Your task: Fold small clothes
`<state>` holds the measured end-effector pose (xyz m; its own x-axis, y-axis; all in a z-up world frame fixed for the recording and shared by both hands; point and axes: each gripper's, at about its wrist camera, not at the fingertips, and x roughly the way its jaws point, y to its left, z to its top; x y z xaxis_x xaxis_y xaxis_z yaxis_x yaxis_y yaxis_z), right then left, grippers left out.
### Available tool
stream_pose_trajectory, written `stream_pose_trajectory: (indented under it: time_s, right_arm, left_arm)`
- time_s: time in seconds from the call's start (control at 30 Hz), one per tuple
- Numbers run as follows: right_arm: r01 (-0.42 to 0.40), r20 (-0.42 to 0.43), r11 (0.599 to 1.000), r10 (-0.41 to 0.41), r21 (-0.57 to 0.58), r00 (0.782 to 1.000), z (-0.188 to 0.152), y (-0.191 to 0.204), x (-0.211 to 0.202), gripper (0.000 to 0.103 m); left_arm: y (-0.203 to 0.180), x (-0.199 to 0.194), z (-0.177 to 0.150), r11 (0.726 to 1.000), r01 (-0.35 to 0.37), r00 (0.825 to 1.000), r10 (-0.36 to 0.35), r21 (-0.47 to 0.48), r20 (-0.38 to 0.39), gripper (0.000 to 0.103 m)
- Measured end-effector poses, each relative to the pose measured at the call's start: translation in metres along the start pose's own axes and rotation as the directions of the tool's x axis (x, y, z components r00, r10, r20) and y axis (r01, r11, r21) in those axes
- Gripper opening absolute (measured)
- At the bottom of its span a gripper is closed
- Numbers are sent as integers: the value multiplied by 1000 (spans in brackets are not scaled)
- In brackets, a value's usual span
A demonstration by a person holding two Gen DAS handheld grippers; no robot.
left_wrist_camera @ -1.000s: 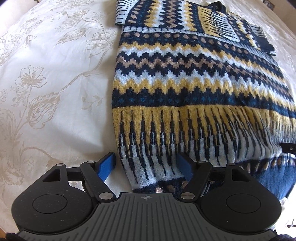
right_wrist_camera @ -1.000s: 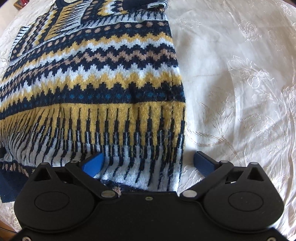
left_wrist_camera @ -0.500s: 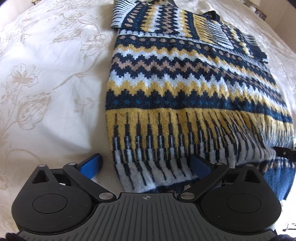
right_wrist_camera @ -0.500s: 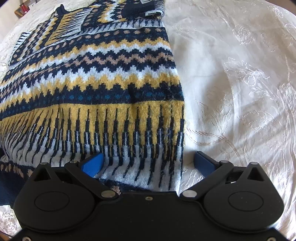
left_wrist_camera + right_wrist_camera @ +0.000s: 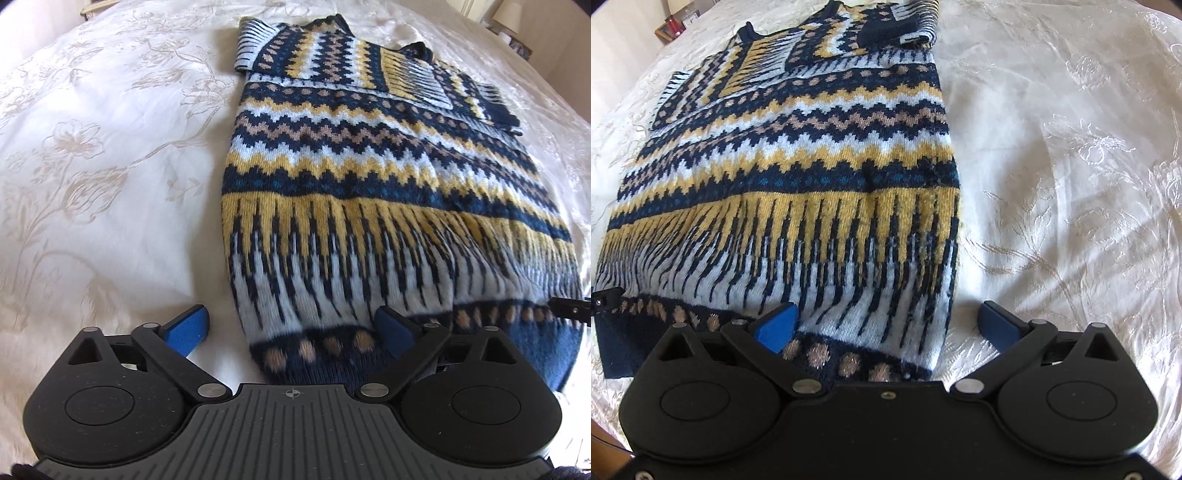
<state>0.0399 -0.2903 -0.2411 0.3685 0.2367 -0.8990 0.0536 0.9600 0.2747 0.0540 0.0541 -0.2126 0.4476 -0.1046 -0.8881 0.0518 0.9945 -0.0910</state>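
Observation:
A navy, yellow and pale-blue patterned knit sweater (image 5: 369, 192) lies flat on the bed, sleeves folded across its top; it also shows in the right wrist view (image 5: 798, 177). My left gripper (image 5: 291, 328) is open, its blue fingers (image 5: 188, 328) straddling the sweater's near left hem corner. My right gripper (image 5: 886, 323) is open, straddling the near right hem corner, one finger (image 5: 775, 326) resting on the knit. The other gripper's tip peeks in at the frame edge in the left wrist view (image 5: 569, 308).
The sweater rests on a cream bedspread (image 5: 92, 166) with an embroidered floral pattern, also seen in the right wrist view (image 5: 1071, 166). A lamp (image 5: 511, 14) and small items stand beyond the bed's far edge, and shelved objects (image 5: 670, 29) show at the far left.
Both grippers have pulled back toward the near hem, so the navy hem band with tan dots now shows between the fingers. The left gripper's fingers have spread wider.

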Motion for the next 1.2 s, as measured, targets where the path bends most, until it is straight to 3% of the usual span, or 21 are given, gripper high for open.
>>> stream_pose_trajectory:
  time_s: [0.17,0.27,0.43,0.77,0.97,1.0,1.1,1.17,1.2]
  right_arm:
    - [-86,57,996,87,-6,995,-28,-8,-26,103]
    - [-119,83,993,119,-5,989,-37,-11,-36,103]
    - [-169,80,985,167,26,983,-60,-16,-40,103]
    - [-252,69,968,252,-2,965,-75,-7,-36,103]
    - [-263,65,965,262,12,963,-70,-6,-25,103]
    - [-263,64,965,261,13,963,-69,-6,-24,103]
    - [-269,56,962,267,38,962,-67,-9,-21,103]
    - [-261,45,964,259,56,965,-65,-11,-21,94]
    - [-255,38,964,253,67,967,-64,-12,-21,90]
  left_arm:
    - [-3,-13,-27,1000,19,1000,-19,-24,21,95]
    - [-8,-17,-36,1000,16,1000,-16,14,8,87]
    - [-22,-18,-51,997,18,1000,-18,78,2,87]
    - [-15,-21,-48,998,30,1000,-30,64,5,87]
    - [-11,-12,-43,998,49,999,-49,37,4,85]
    - [-11,-11,-43,998,58,998,-58,34,3,83]
    - [-10,-8,-42,995,92,996,-92,36,-4,64]
    - [-10,-10,-42,993,117,993,-117,29,-5,42]
    - [-9,-11,-42,991,131,991,-130,21,-8,36]
